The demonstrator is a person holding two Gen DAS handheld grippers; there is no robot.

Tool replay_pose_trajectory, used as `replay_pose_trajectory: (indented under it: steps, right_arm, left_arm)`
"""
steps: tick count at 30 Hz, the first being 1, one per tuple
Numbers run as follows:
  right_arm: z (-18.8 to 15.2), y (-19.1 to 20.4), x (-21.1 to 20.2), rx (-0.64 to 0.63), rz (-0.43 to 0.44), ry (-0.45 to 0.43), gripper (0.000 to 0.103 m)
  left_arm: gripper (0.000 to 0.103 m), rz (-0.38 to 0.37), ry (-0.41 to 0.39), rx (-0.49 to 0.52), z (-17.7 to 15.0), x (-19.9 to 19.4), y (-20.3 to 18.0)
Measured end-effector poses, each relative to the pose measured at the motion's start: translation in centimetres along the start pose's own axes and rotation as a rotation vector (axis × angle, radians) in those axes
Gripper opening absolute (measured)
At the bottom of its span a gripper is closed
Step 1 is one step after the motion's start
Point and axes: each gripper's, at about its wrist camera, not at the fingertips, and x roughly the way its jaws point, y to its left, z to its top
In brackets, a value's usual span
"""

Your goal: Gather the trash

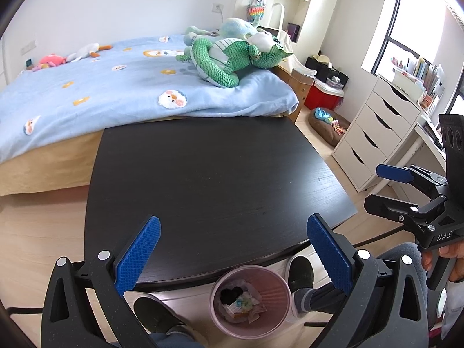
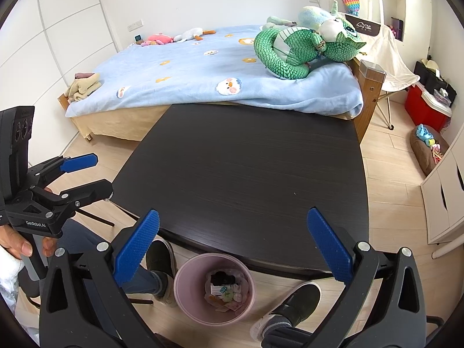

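A pink trash bin (image 1: 278, 307) (image 2: 188, 290) stands on the floor under the near edge of the dark table (image 1: 208, 174) (image 2: 249, 168), between the person's two shoes. Crumpled wrappers and paper (image 1: 242, 301) (image 2: 224, 291) lie inside it. My left gripper (image 1: 235, 256) (image 2: 79, 174) hangs open above the table's near edge, nothing between its blue pads. My right gripper (image 2: 235, 250) (image 1: 382, 187) is also open and holds nothing, off to the right at about the same height. The tabletop shows no objects.
A bed with a blue blanket (image 1: 116, 87) and a green plush dragon (image 1: 232, 58) sits behind the table. A white drawer unit (image 1: 374, 139), a red box (image 1: 324, 95) and a brown pet cushion (image 1: 327, 124) stand at the right. The person's shoes (image 1: 156, 316) (image 2: 293, 310) flank the bin.
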Motion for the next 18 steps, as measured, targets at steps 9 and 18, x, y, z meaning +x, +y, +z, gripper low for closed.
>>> replay_pose_trajectory:
  steps: [9,18]
  right_arm:
    - [-0.05,-0.08,-0.05,0.0,-0.001,0.001,0.1]
    - [-0.16,-0.12,-0.01,0.001,-0.001,0.003,0.1]
  left_arm:
    - [0.097,0.0,0.001,0.002,0.0,0.03,0.01]
    - [0.097,0.002,0.003,0.0,-0.06,0.06,0.04]
